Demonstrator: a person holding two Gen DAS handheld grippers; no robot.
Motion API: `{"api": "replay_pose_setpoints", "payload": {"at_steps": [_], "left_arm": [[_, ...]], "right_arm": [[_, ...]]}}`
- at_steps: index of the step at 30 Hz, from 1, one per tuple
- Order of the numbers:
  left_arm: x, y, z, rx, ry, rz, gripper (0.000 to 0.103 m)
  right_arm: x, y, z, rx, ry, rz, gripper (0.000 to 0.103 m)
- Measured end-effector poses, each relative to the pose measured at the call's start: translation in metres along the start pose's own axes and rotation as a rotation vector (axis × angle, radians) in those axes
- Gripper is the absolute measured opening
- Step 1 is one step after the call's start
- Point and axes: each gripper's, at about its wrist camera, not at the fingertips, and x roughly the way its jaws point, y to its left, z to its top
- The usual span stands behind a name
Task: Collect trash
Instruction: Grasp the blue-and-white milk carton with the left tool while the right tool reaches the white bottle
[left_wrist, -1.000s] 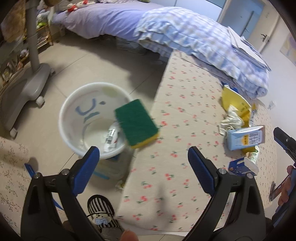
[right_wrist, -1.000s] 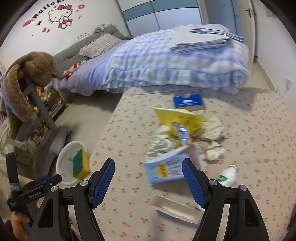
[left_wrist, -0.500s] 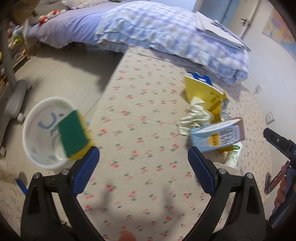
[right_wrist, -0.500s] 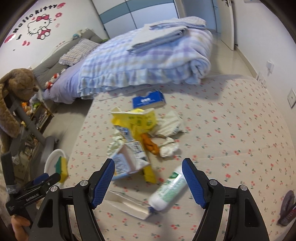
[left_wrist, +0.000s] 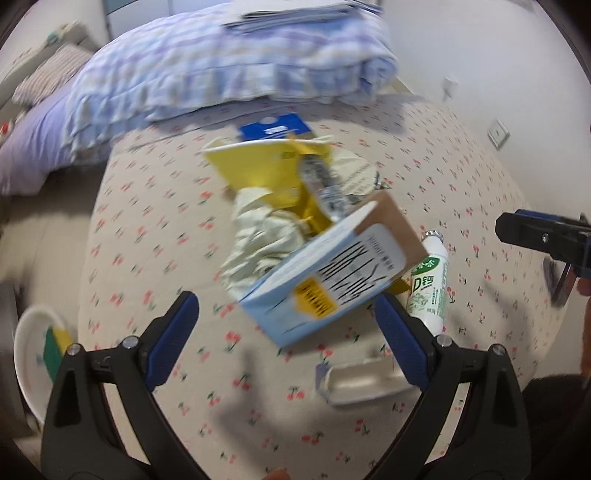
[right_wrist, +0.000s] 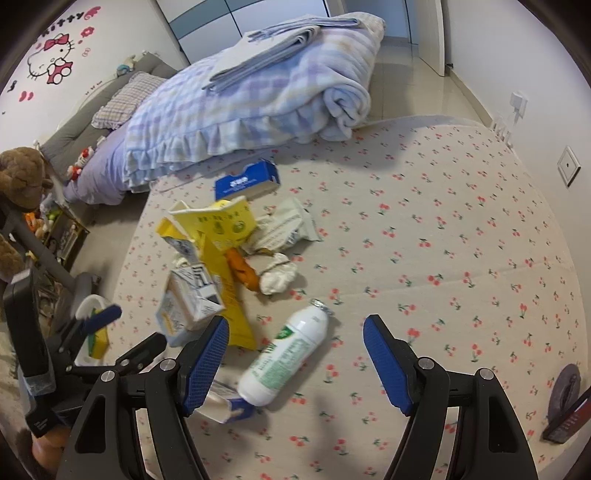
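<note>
Left gripper (left_wrist: 284, 321): fingers standing spread, empty, hanging over the near left of the trash pile.
Right gripper (right_wrist: 295, 350): fingers standing spread, empty, hanging over the white bottle (right_wrist: 286, 356).
Trash: lying mid-mat (right_wrist: 461, 229); pale blue carton (left_wrist: 328, 280) near left, yellow carton (right_wrist: 218, 229) farther.
Bin (left_wrist: 31, 354): sitting on the floor at far left, holding a sponge (left_wrist: 55, 345).

glossy plastic bottle (right_wrist: 286, 356), matt cardboard carton (left_wrist: 325, 280) — crumpled paper (left_wrist: 258, 236) on soft printed cloth (right_wrist: 443, 240)
</note>
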Motion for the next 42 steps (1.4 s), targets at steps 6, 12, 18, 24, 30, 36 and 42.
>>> {"api": "replay_pose_setpoints", "payload": {"at_steps": [6,12,18,24,30,36,42], "left_arm": [[0.013,-0.013,0.009,0.065,-0.012,-0.037,0.096],[0.028,-0.021,0.012,0.127,0.007,-0.067,0.088],[0.031,-0.018,0.010,0.103,0.030,-0.095,0.068],[0.014,-0.009,0.011,0.056,-0.011,-0.099,0.063],[-0.005,0.008,0.007,-0.013,-0.043,-0.093,0.063],[-0.017,0.029,-0.003,-0.095,-0.045,-0.080,0.063],[-0.026,0.047,-0.016,-0.157,-0.035,-0.062,0.063]], "right_arm": [[0.010,-0.016,-0.003,0.015,0.045,-0.020,0.077],[0.025,-0.020,-0.005,0.028,0.099,-0.011,0.077],[0.038,-0.024,-0.005,0.053,0.133,-0.020,0.077],[0.051,-0.028,-0.006,0.101,0.173,0.003,0.077],[0.070,-0.015,-0.011,0.100,0.220,0.007,0.077],[0.082,0.009,-0.017,0.049,0.250,0.018,0.076],[0.091,0.018,-0.022,0.051,0.281,0.030,0.060]]}}
